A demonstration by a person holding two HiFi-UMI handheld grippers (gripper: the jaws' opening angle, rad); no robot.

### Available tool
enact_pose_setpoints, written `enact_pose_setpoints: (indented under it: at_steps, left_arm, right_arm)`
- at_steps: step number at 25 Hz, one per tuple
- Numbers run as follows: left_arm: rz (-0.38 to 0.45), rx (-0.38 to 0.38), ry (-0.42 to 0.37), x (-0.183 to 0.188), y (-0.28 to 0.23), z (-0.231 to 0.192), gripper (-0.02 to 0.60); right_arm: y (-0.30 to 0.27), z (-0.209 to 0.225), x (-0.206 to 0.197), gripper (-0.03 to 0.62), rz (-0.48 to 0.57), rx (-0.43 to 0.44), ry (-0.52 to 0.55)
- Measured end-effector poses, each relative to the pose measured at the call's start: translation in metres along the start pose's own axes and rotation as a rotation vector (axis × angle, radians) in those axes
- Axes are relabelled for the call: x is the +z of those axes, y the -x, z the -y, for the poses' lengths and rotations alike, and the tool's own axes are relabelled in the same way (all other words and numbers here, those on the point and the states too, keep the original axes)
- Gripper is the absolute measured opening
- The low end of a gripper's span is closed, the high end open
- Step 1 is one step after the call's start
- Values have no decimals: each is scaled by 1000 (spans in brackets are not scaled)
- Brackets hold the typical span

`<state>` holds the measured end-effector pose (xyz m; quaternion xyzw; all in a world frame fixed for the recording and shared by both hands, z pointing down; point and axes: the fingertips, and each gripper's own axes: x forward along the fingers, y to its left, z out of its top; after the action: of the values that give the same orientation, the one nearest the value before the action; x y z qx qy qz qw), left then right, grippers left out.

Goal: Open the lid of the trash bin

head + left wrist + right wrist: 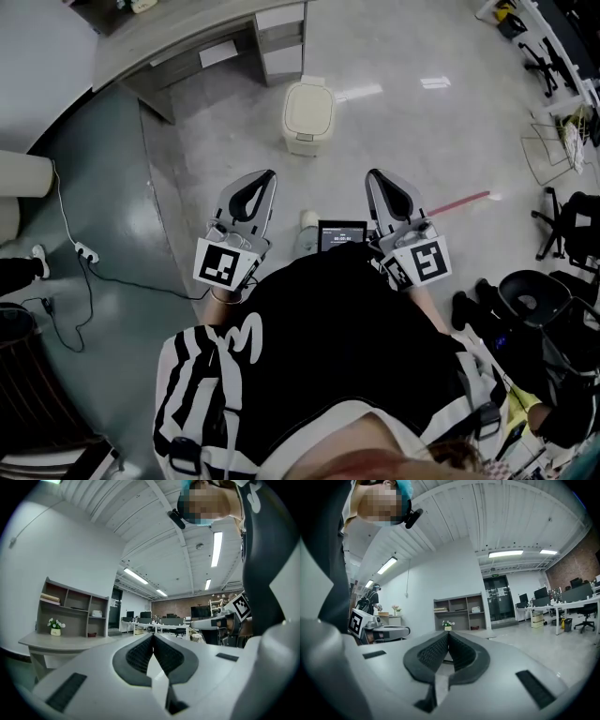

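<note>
A cream trash bin (308, 114) with its lid down stands on the floor ahead of me, near the end of a grey counter. My left gripper (269, 176) and right gripper (371, 175) are held close to my body, well short of the bin, both pointing toward it. Each is shut with nothing between its jaws. In the left gripper view the left gripper (153, 636) has its black pads pressed together at the tips. The right gripper (448, 634) looks the same in its own view. Neither gripper view shows the bin.
A grey counter (178, 42) with a cabinet runs along the back left. A white cable and power strip (84, 251) lie on the dark floor at left. Black office chairs (572, 234) and a wire rack (548, 145) stand at right. A small screen (341, 234) sits at my chest.
</note>
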<state>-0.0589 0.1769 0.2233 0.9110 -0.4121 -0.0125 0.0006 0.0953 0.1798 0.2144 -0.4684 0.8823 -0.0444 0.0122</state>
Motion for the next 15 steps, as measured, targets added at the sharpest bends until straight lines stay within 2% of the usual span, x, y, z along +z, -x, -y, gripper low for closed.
enact_pose_setpoints:
  at_steps: [12, 15]
  left_arm:
    - [2, 18, -24, 2, -40, -20, 8]
    - [-4, 25, -18, 1, -58, -30, 8]
  right_arm:
    - [-26, 37, 1, 8, -16, 19, 11]
    - [-44, 49, 5, 8, -13, 47, 0]
